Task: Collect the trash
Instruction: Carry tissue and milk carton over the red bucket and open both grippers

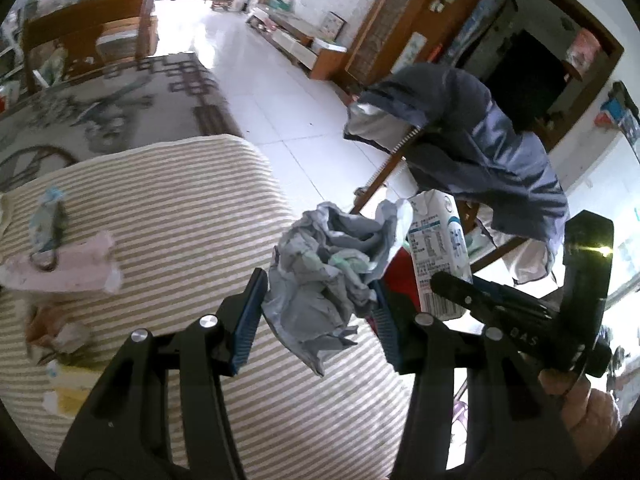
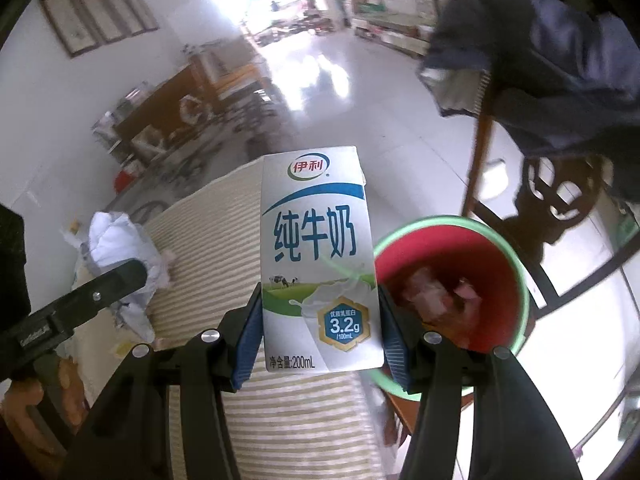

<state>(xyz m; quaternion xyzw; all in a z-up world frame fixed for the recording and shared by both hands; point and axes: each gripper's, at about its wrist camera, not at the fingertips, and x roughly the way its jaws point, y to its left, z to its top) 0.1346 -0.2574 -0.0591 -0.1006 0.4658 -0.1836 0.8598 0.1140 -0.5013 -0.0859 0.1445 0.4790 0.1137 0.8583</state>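
Right gripper (image 2: 320, 332) clamped on upright milk carton (image 2: 318, 256), frame centre; red bin (image 2: 516, 268) lower right. Left gripper (image 1: 320, 312) pinching crumpled wrapper (image 1: 332, 264) beside it. Best carried fully over the rim before releasing, carton first.

A crumpled grey wrapper (image 1: 324, 276) and an upright milk carton (image 2: 318, 260) were held aloft; the red bin (image 2: 452, 280) perhaps contained scraps.
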